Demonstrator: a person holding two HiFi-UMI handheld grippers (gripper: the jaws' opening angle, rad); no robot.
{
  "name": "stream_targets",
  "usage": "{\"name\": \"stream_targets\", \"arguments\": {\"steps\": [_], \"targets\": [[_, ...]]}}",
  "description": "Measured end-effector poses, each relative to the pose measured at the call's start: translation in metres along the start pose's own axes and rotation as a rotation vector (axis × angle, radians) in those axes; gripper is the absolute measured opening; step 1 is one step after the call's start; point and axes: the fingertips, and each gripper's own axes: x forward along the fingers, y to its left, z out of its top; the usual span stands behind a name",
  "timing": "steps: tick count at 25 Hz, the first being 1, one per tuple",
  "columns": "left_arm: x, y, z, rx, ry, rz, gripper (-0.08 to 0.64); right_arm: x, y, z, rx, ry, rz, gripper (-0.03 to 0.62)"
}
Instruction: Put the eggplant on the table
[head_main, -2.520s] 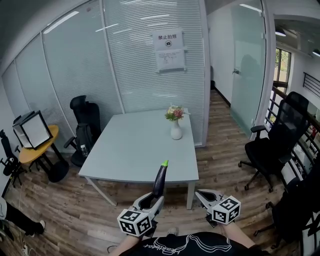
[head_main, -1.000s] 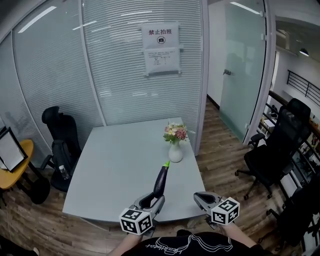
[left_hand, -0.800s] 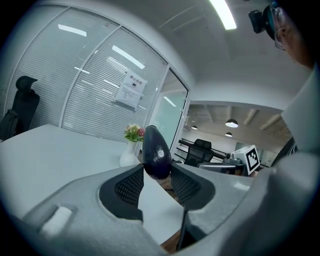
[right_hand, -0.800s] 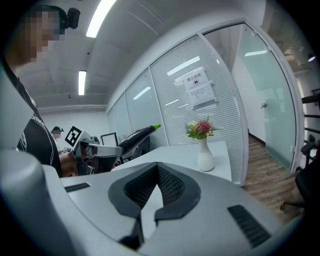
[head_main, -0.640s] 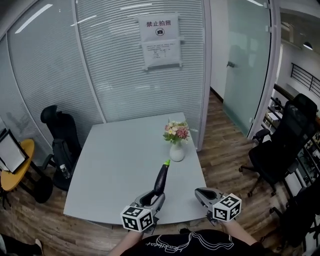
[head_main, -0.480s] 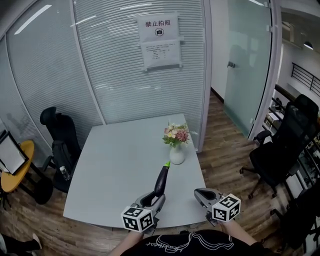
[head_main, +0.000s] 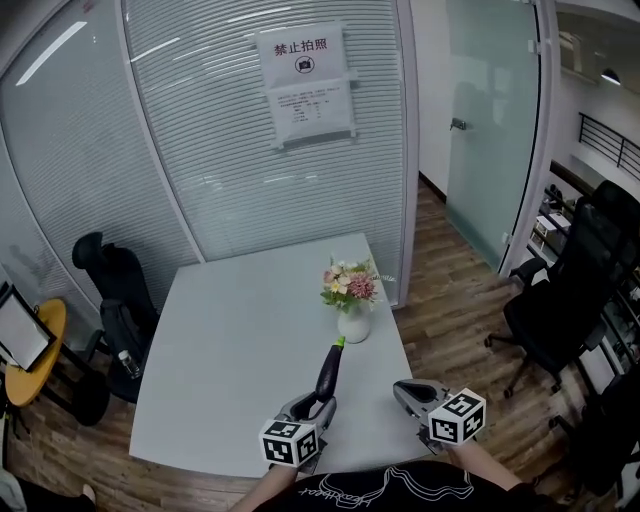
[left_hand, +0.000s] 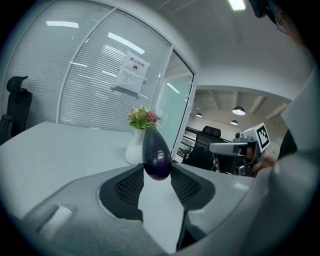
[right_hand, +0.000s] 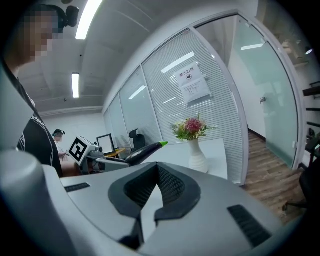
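Note:
A dark purple eggplant (head_main: 328, 368) with a green stem sticks forward out of my left gripper (head_main: 318, 400), which is shut on its thick end. It hangs above the near part of the grey table (head_main: 240, 340). In the left gripper view the eggplant (left_hand: 156, 152) is pinched between both pads. My right gripper (head_main: 406, 390) is level with it on the right, shut with nothing in it, near the table's front right corner. The right gripper view shows its own closed tips (right_hand: 157, 167) and the eggplant (right_hand: 145, 151) to the left.
A white vase of flowers (head_main: 350, 305) stands on the table's right side, just beyond the eggplant's tip. Black office chairs stand at the right (head_main: 580, 290) and left (head_main: 105, 290). A glass partition with a paper notice (head_main: 300, 85) rises behind the table.
The table has come closer and both grippers now reach over its near edge. The left gripper has sunk a little, the eggplant still in its jaws.

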Motion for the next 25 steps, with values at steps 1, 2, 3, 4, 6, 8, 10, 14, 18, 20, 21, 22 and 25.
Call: {"name": "stream_targets", "arguments": {"steps": [1, 2, 3, 4, 6, 8, 10, 14, 18, 20, 21, 22, 25], "targets": [[0.005, 0.004, -0.004, -0.005, 0.011, 0.002, 0.173, 0.002, -0.002, -0.001, 0.001, 0.006, 0.001, 0.009], [0.011, 0.007, -0.008, -0.011, 0.023, 0.004, 0.173, 0.004, -0.005, -0.002, 0.002, 0.012, 0.001, 0.009], [0.017, 0.011, -0.012, -0.017, 0.034, 0.005, 0.173, 0.007, -0.007, -0.002, 0.003, 0.016, 0.001, 0.009], [0.023, 0.016, -0.016, -0.022, 0.045, 0.006, 0.173, 0.009, -0.01, -0.002, 0.003, 0.019, 0.001, 0.009], [0.034, 0.025, -0.025, -0.024, 0.071, 0.013, 0.173, 0.013, -0.015, -0.001, 0.003, 0.023, 0.0, 0.009], [0.042, 0.034, -0.037, -0.018, 0.112, 0.026, 0.173, 0.017, -0.019, -0.001, 0.005, 0.029, -0.001, 0.009], [0.049, 0.042, -0.051, -0.017, 0.152, 0.031, 0.174, 0.021, -0.023, -0.002, 0.008, 0.037, -0.001, 0.009], [0.062, 0.062, -0.082, -0.015, 0.222, 0.057, 0.173, 0.027, -0.03, -0.002, 0.009, 0.046, -0.004, 0.009], [0.07, 0.076, -0.109, -0.028, 0.274, 0.073, 0.173, 0.031, -0.034, -0.004, 0.01, 0.054, -0.003, 0.009], [0.074, 0.083, -0.12, -0.028, 0.293, 0.082, 0.173, 0.032, -0.036, -0.005, 0.011, 0.057, -0.005, 0.009], [0.075, 0.087, -0.125, -0.028, 0.303, 0.089, 0.173, 0.033, -0.037, -0.006, 0.011, 0.057, -0.006, 0.009], [0.076, 0.089, -0.13, -0.03, 0.313, 0.095, 0.173, 0.033, -0.038, -0.006, 0.011, 0.058, -0.008, 0.009], [0.077, 0.093, -0.14, -0.027, 0.334, 0.103, 0.173, 0.032, -0.039, -0.006, 0.013, 0.058, -0.011, 0.009]]}}
